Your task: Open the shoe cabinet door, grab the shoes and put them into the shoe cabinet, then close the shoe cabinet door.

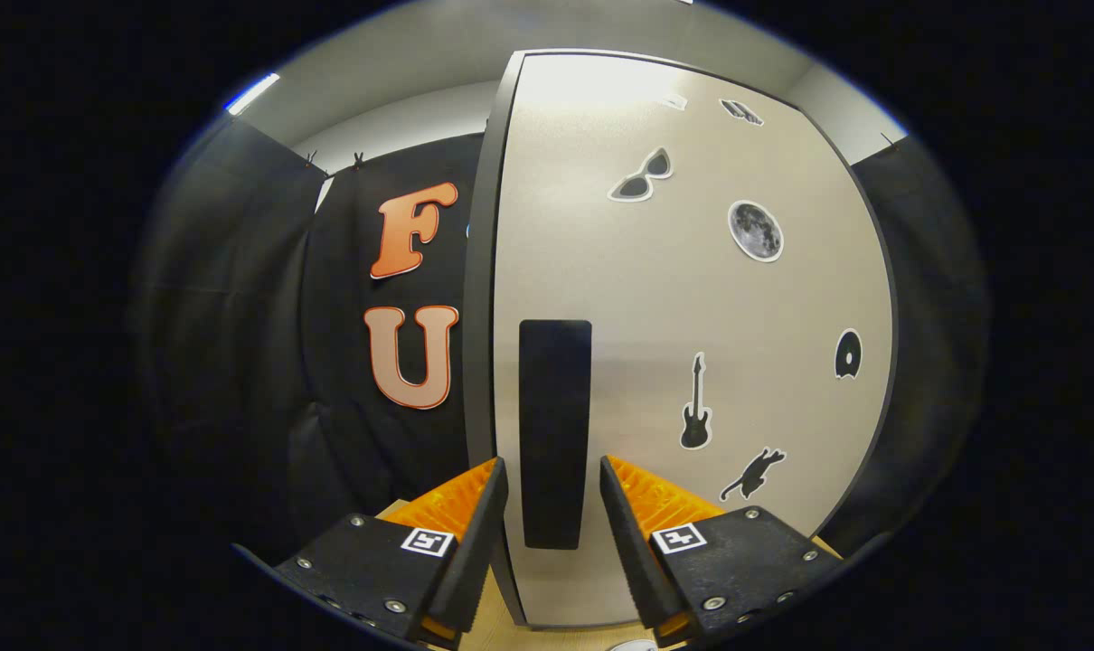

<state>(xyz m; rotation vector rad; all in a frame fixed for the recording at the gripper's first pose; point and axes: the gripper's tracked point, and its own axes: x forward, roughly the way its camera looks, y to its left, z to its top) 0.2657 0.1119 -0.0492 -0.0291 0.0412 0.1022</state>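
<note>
The gripper (553, 506) has its fingers spread wide, the dark handle (554, 434) of the shoe cabinet door (692, 298) between them, neither finger visibly touching it.

Pale grey shoe cabinet door (619, 298) with dark edging, black upright handle (554, 434), black-and-white stickers (755, 231) scattered right, light wooden floor (493, 628)

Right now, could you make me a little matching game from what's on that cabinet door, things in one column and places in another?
Things:
1. handle
2. moon sticker
3. guitar sticker
4. gripper

Places or states:
A. just beside the handle
B. between the fingers
C. open
D. high on the door, under the sunglasses sticker

Pairs: 1-B, 2-D, 3-A, 4-C
</note>
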